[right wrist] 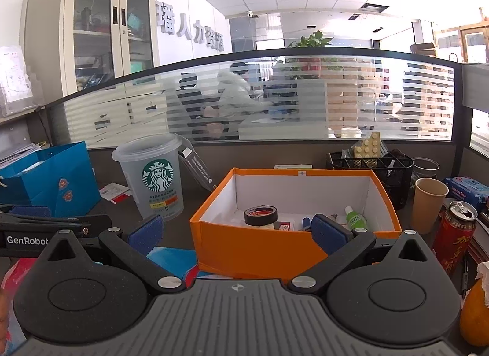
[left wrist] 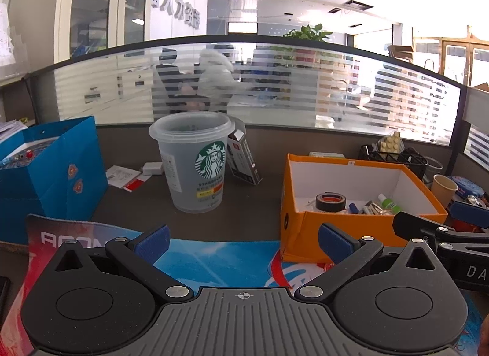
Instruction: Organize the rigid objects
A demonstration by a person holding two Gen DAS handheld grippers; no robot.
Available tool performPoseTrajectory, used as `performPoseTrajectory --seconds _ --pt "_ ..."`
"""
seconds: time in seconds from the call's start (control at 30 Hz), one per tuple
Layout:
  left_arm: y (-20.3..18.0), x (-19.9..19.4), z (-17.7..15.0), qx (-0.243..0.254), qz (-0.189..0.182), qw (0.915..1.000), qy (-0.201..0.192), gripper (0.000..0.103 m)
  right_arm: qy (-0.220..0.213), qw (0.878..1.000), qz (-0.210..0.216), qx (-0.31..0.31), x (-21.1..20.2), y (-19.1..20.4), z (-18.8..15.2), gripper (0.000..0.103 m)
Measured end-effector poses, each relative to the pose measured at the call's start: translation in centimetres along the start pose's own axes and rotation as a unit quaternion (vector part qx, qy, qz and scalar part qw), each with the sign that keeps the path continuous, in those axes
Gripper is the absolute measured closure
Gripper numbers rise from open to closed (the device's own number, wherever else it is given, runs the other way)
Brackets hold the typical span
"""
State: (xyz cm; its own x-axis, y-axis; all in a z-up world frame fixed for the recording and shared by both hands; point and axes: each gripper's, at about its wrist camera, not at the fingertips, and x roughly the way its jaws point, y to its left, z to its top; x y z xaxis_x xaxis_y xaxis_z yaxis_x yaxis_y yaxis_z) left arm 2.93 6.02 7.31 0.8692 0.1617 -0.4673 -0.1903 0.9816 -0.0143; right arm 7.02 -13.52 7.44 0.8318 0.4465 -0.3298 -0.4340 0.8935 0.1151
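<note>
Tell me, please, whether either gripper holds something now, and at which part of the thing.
Nothing is held. The left gripper and the right gripper are both open, with nothing between their blue pads, in front of the orange box.

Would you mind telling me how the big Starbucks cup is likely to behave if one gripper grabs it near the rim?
The Starbucks cup looks like thin translucent plastic, so it would probably flex under the squeeze. It seems nearly empty, so likely light. It is tall on a narrower base, so a sideways nudge might tip it.
</note>
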Motion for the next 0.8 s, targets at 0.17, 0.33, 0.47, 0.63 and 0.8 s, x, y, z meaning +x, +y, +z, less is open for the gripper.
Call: performPoseTrajectory --seconds 0.17,0.33,0.47,0.63,0.8 --pt "0.17 0.12 -0.06 -0.003 -0.002 1.0 0.005 0.0 0.0 1.0 -0.001 0.0 0.01 0.03 0.01 0.0" --pt "0.29 -0.01 -0.07 -0.004 -0.005 1.0 0.003 0.0 0.005 1.0 0.0 -0.004 0.31 0.15 -0.24 0.0" --pt "0.35 0.01 -0.15 -0.005 -0.005 1.0 0.003 0.0 0.006 1.0 0.0 -0.006 0.38 0.2 -0.3 0.0" --pt "0.52 0.18 -0.22 -0.009 -0.008 0.9999 0.007 0.0 0.007 1.0 0.001 -0.008 0.47 0.29 -0.41 0.0" --pt "0.57 0.3 -0.32 -0.009 -0.009 0.9999 0.007 0.0 0.007 1.0 0.0 -0.007 0.46 0.32 -0.42 0.0"
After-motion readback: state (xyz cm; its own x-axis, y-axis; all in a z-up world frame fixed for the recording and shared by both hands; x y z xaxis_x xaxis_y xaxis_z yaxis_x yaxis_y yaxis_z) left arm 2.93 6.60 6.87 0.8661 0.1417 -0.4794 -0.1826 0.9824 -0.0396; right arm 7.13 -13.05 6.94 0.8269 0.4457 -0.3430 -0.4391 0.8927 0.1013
